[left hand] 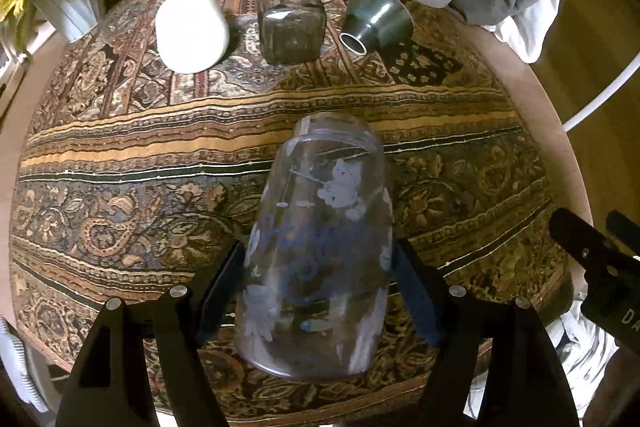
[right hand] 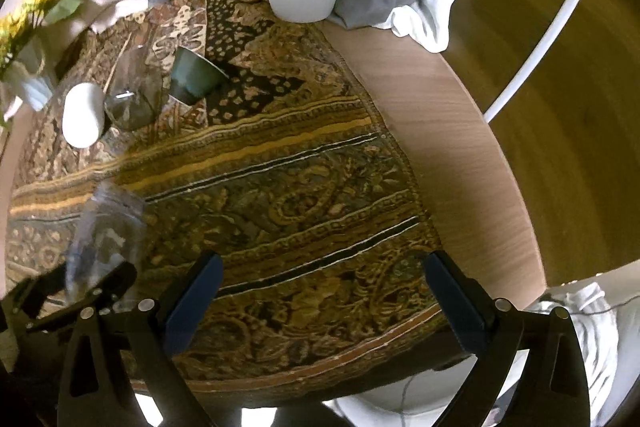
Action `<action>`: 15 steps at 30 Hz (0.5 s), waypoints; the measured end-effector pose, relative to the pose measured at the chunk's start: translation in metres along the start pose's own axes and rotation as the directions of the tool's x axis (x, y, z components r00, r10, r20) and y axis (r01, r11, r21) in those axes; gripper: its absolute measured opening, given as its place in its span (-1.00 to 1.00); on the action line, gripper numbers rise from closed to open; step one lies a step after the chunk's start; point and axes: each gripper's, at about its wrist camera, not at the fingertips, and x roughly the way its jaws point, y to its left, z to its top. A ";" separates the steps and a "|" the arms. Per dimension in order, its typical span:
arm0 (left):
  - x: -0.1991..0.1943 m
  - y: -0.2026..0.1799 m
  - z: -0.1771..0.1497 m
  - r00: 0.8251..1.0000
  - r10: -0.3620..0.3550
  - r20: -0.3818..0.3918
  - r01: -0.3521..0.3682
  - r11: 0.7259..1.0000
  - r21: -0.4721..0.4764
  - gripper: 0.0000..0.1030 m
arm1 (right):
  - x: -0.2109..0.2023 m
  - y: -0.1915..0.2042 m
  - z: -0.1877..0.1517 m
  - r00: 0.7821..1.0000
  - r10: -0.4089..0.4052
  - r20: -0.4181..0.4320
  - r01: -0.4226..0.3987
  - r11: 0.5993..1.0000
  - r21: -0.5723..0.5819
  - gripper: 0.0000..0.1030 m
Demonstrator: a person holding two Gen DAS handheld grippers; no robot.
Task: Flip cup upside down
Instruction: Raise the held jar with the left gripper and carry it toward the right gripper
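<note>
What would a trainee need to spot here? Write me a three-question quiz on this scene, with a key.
1. True or false: the right gripper holds a cup.
2. Which cup sits between the left gripper fingers: A white cup, B clear glass cup, C green cup?
3. Fill in: the three far cups rest on a patterned ____.

Key: 1 false, its jaws are open and empty; 2 B; 3 cloth.
</note>
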 end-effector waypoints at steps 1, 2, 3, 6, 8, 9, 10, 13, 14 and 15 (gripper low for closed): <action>0.000 -0.001 0.001 1.000 0.002 0.000 -0.002 1.000 0.001 0.44 | 0.001 -0.001 0.000 1.000 0.002 -0.004 -0.002 1.000 -0.001 0.97; 0.000 -0.002 0.001 1.000 0.005 -0.003 -0.005 1.000 0.007 0.44 | 0.002 -0.001 0.000 1.000 0.003 -0.007 -0.003 1.000 -0.003 0.97; 0.001 -0.002 0.002 1.000 0.007 -0.005 -0.006 1.000 0.007 0.45 | 0.002 -0.001 0.000 1.000 0.005 -0.011 -0.005 1.000 -0.005 0.97; 0.000 -0.002 0.003 1.000 -0.005 -0.014 0.005 1.000 0.000 0.62 | 0.001 -0.001 0.000 1.000 0.010 -0.009 -0.010 1.000 -0.004 0.97; -0.004 -0.001 0.004 1.000 -0.016 -0.004 0.016 1.000 -0.002 0.77 | -0.002 0.000 0.000 1.000 0.017 -0.007 -0.017 1.000 0.001 0.97; -0.006 -0.001 0.004 1.000 -0.014 0.001 0.014 1.000 -0.001 0.81 | -0.003 0.000 0.000 1.000 0.018 -0.005 -0.018 1.000 0.002 0.97; -0.008 0.000 0.005 1.000 -0.013 0.006 0.013 1.000 0.001 0.81 | -0.005 0.001 0.000 1.000 0.021 -0.002 -0.021 1.000 0.004 0.97; -0.016 0.003 0.009 1.000 -0.019 0.014 0.019 1.000 0.008 0.81 | -0.011 0.003 0.000 1.000 0.024 0.004 -0.024 1.000 0.011 0.97; -0.019 0.004 0.010 1.000 -0.021 0.017 0.021 1.000 0.009 0.81 | -0.013 0.003 0.000 1.000 0.022 0.008 -0.023 1.000 0.016 0.97; -0.022 0.006 0.011 1.000 -0.021 0.022 0.021 1.000 0.011 0.81 | -0.017 0.004 0.001 1.000 0.025 0.012 -0.025 0.999 0.023 0.97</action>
